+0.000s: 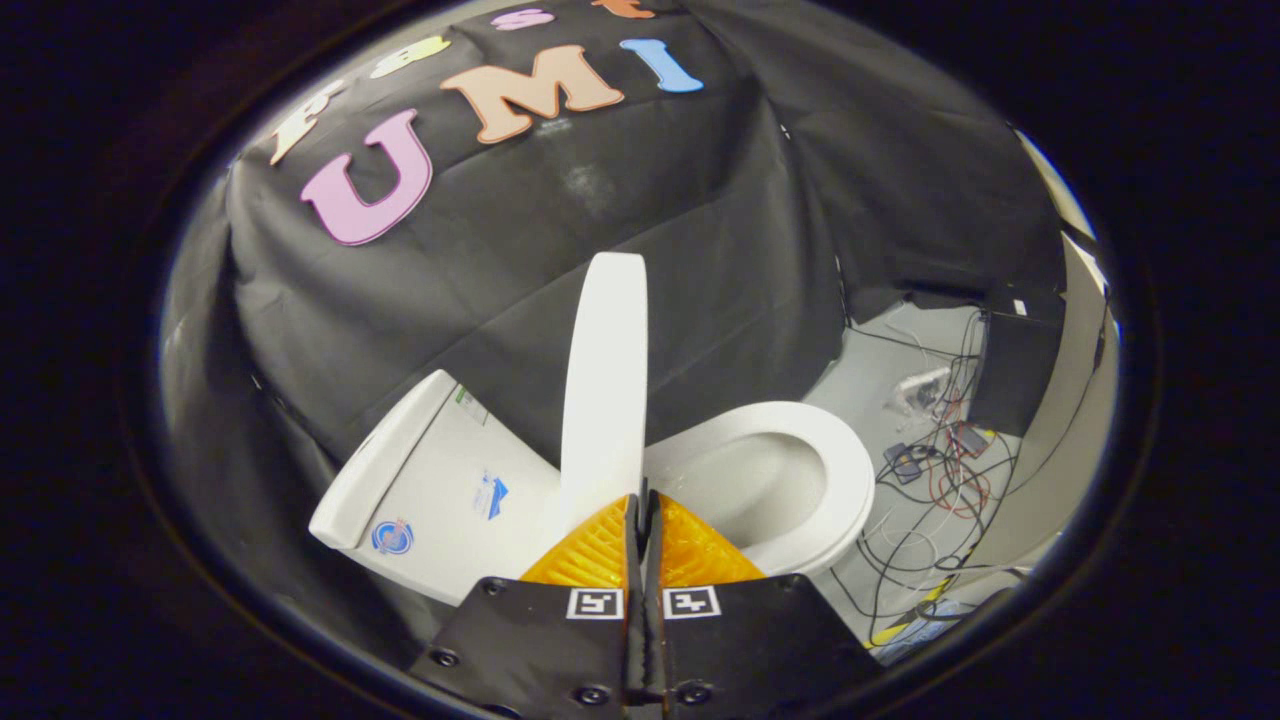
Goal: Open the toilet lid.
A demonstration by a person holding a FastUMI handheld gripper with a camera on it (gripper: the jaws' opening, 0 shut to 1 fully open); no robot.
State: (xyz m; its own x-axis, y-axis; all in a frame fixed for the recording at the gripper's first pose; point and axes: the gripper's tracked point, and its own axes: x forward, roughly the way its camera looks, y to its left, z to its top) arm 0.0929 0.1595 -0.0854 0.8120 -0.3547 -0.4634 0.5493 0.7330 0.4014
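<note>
I have the toilet lid (pixel 604 380) standing on edge, raised about upright off the seat (pixel 845 480), its thin rim facing me and rising straight ahead of my fingers. The bowl (pixel 760 485) lies open to the right of it, the tank (pixel 440 480) to the left. By my reading the lift is mostly done: the lid is clear of the seat, but it is not yet leaning back against the tank, so what is left is to tip it past vertical and let go.

My gripper (pixel 641 510) sits at the lid's near lower edge. The jaws look pressed nearly together with just a slit between them; I cannot tell whether they are nipping the lid's edge or simply resting against it.

Further out, the toilet stands on a pale floor (pixel 870 365). To the far right a tangle of cables (pixel 950 480) and small boxes lies on that floor, beside a dark case (pixel 1015 375). Black cloth (pixel 700 250) hangs behind everything.
</note>
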